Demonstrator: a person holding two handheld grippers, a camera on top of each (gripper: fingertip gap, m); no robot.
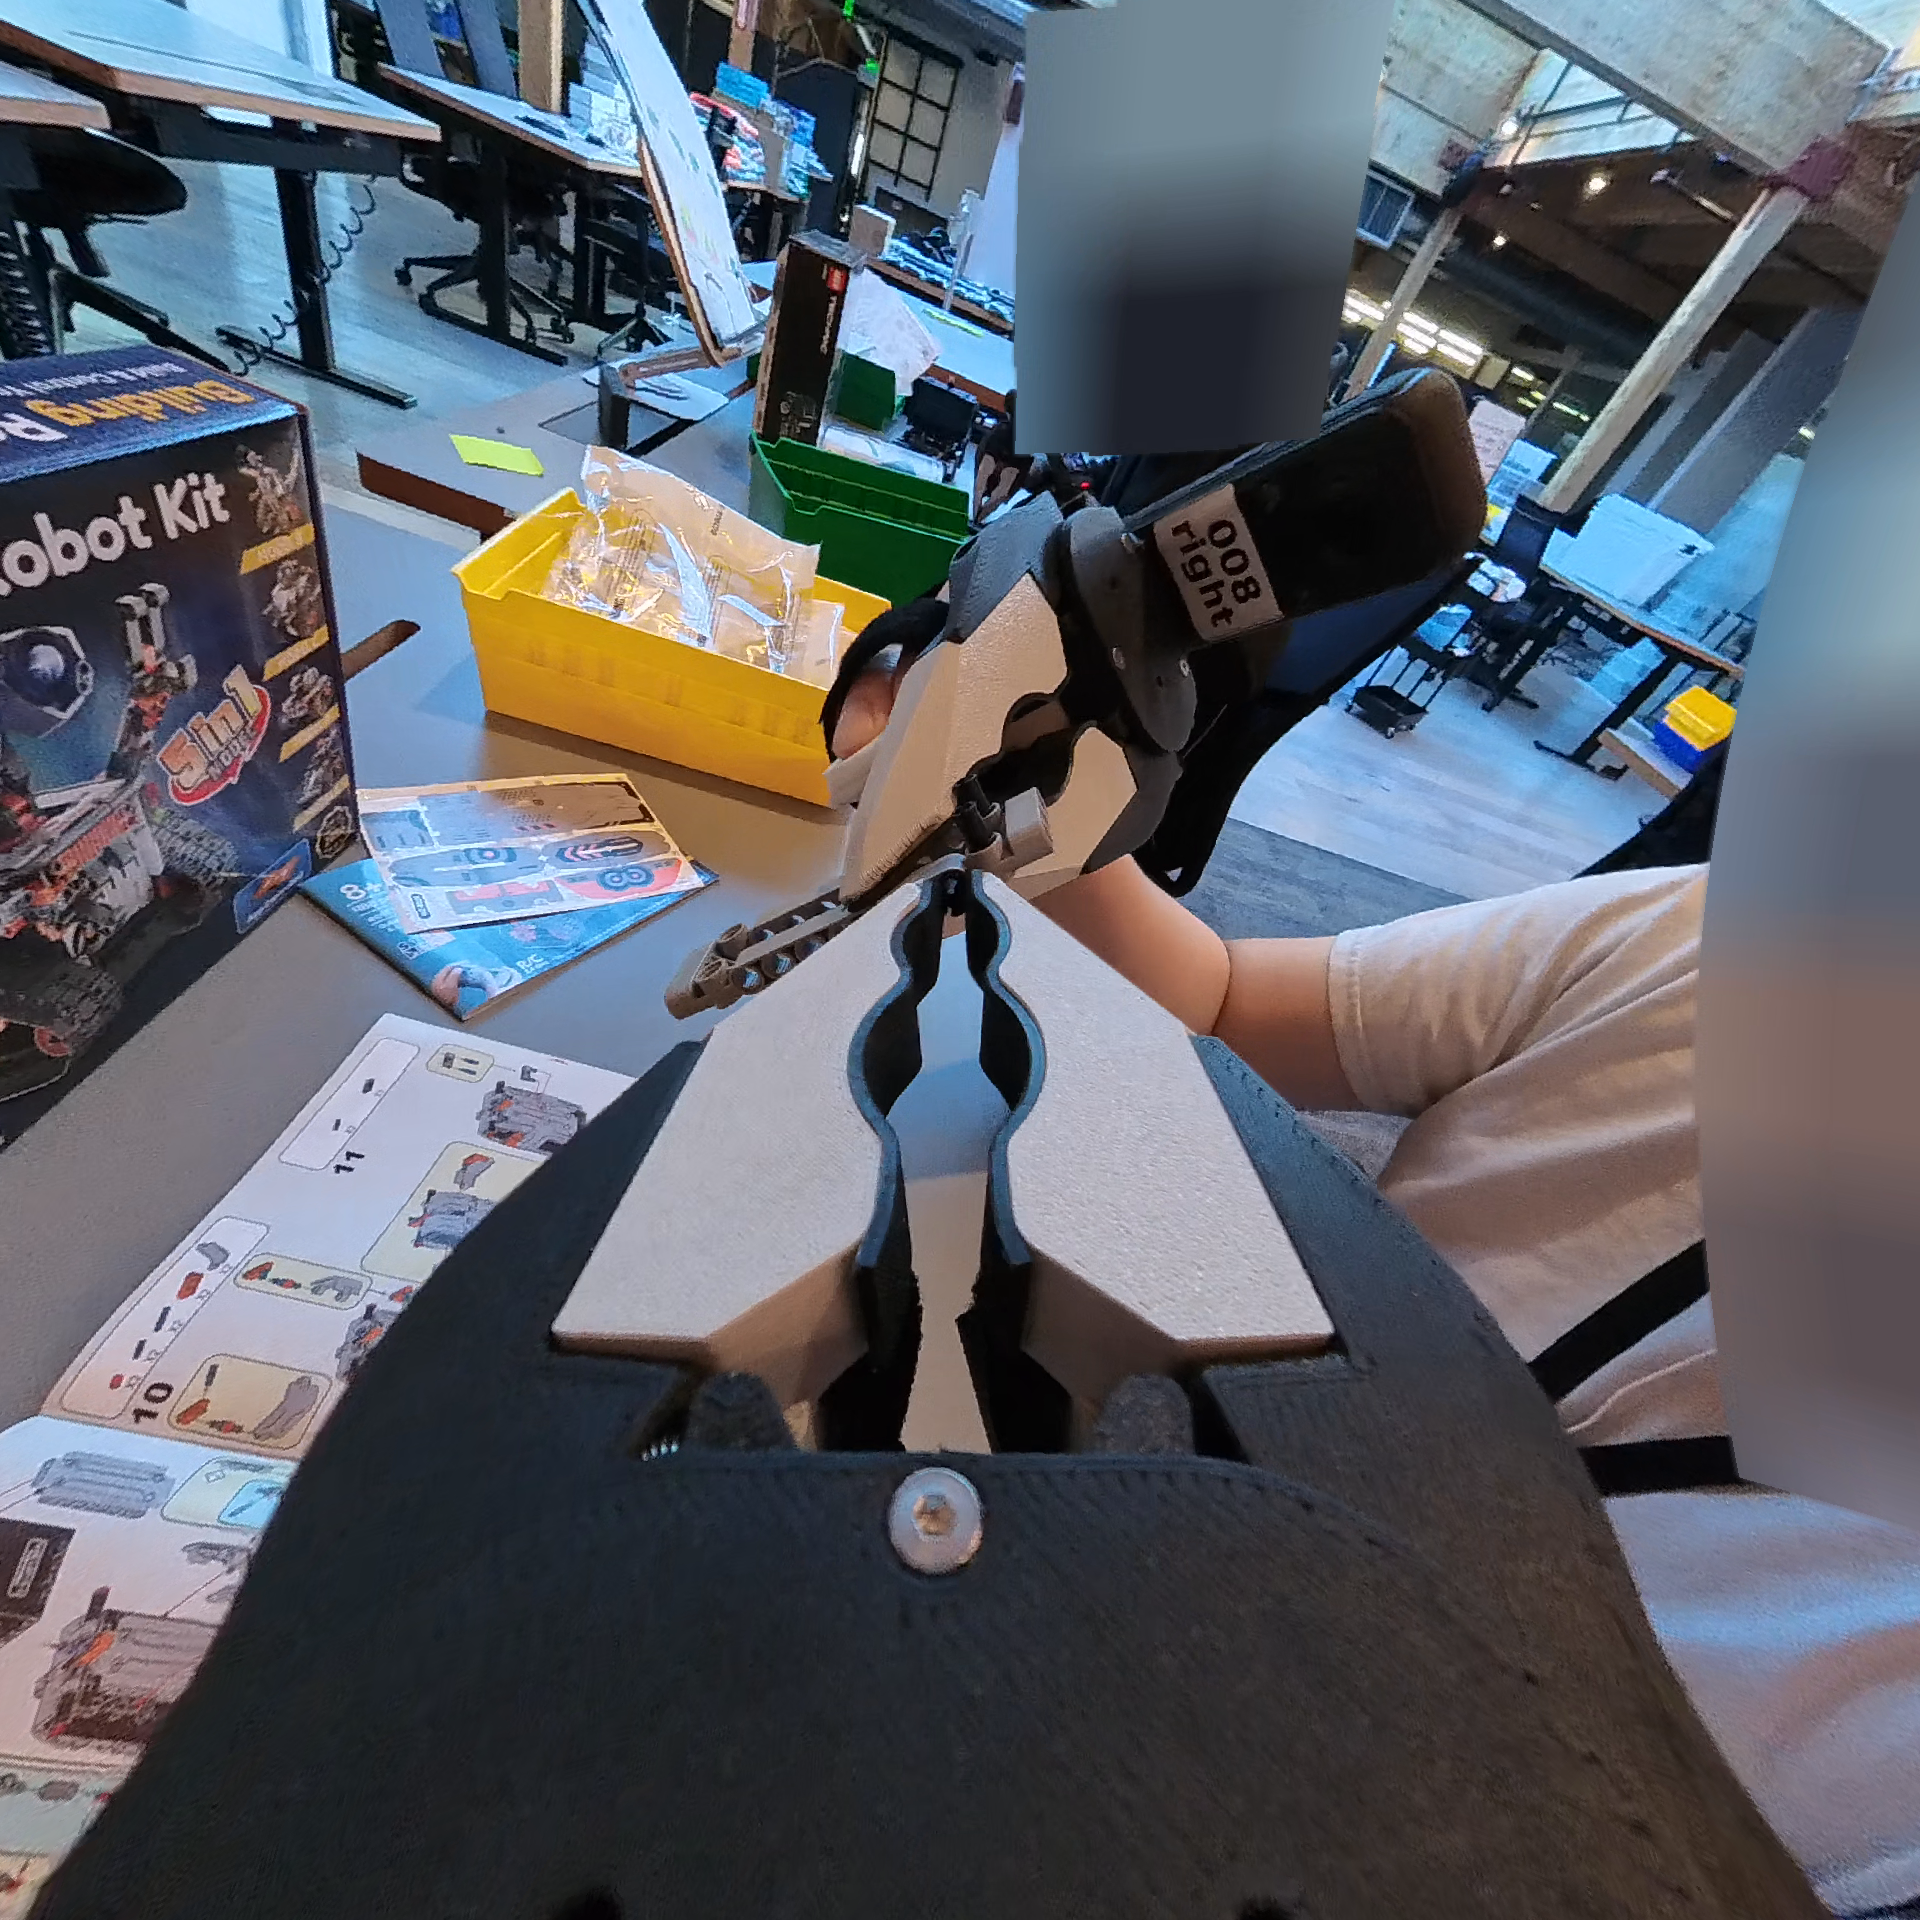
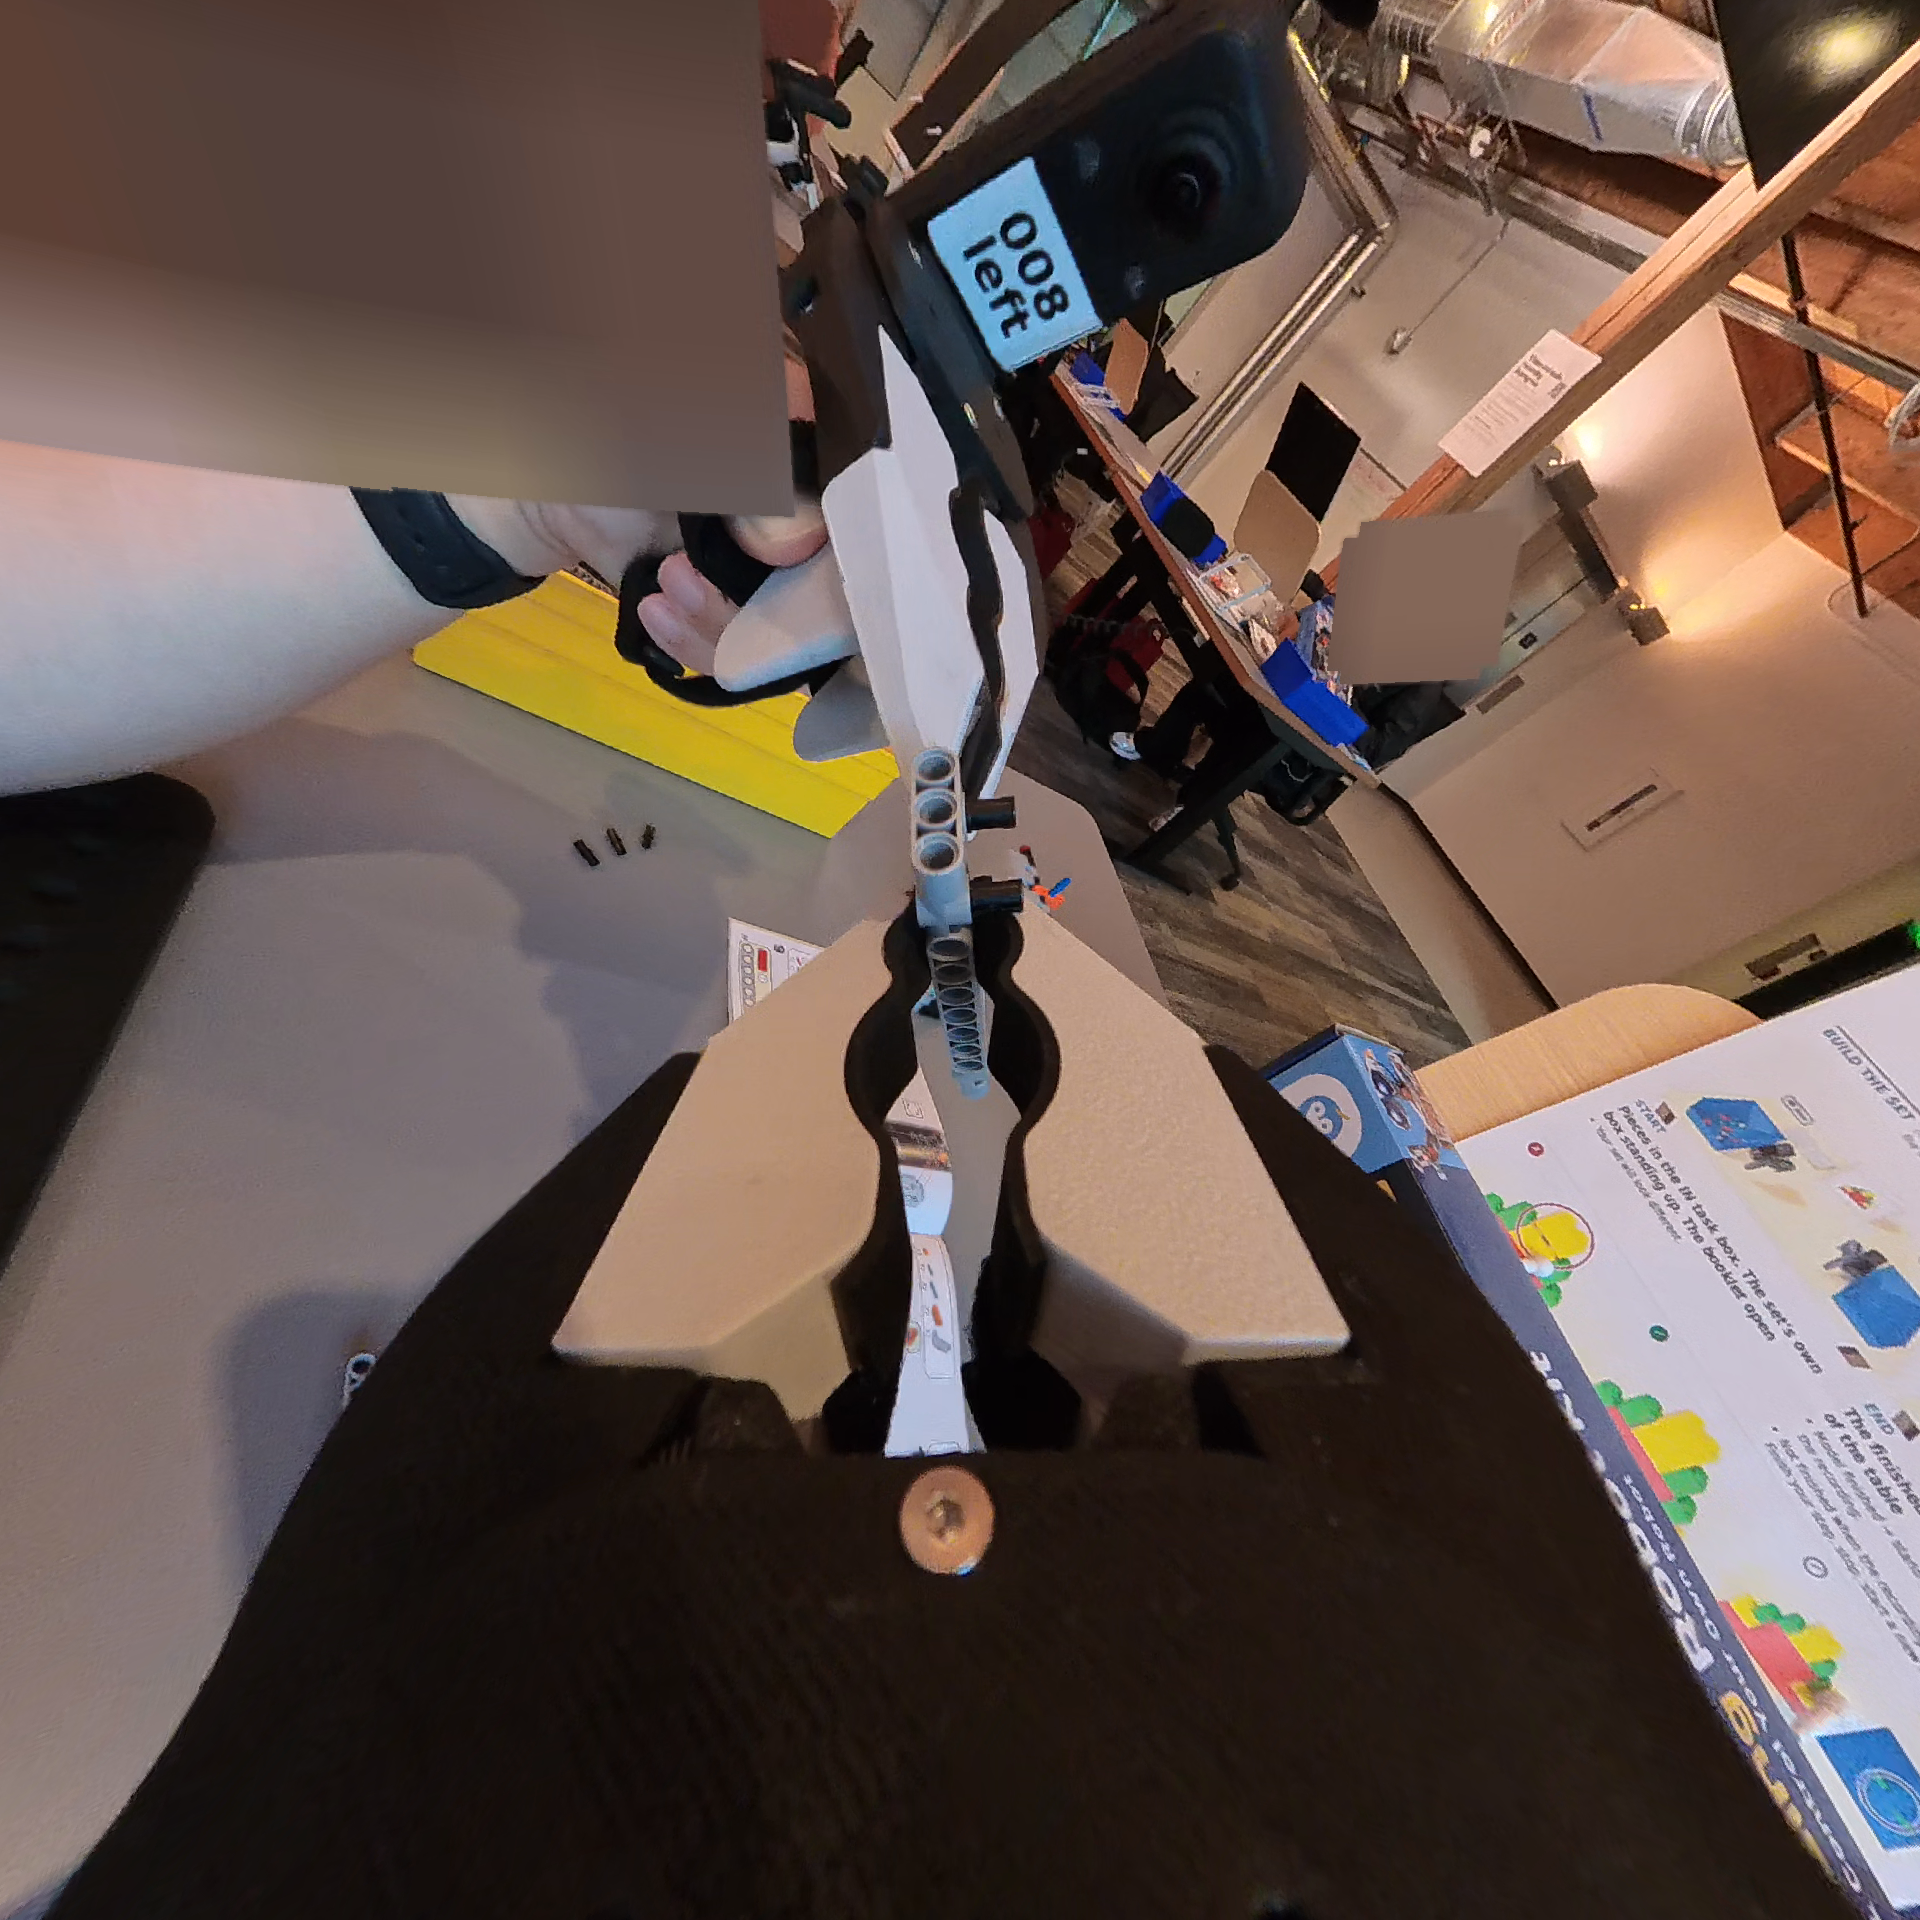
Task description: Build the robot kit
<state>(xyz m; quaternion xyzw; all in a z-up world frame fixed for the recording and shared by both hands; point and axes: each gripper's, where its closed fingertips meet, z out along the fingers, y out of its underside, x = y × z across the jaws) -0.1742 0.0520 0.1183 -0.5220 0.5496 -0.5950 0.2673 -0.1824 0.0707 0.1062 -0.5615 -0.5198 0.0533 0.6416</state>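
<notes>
My right gripper [image 2: 951,935] is shut on a dark grey holed beam [image 2: 961,1023] and holds it above the grey table [image 2: 364,1091]. A short light grey beam [image 2: 935,821] with two black pins stands on that beam's far end. My left gripper [image 2: 961,740] comes down from above, and its tips close on the top of the light grey beam. In the left wrist view my left gripper [image 1: 951,885] meets the right gripper [image 1: 966,844] tip to tip. There the dark grey beam [image 1: 764,951] sticks out to the lower left.
A yellow bin [image 1: 644,681] with plastic bags and a green bin [image 1: 862,509] stand behind. A robot kit box [image 1: 156,675], a sticker sheet [image 1: 520,842] and an open instruction booklet [image 1: 312,1195] lie left. Three black pins [image 2: 613,842] lie loose on the table, near a black mat [image 2: 83,935]. My left and right fingertips are right by each other.
</notes>
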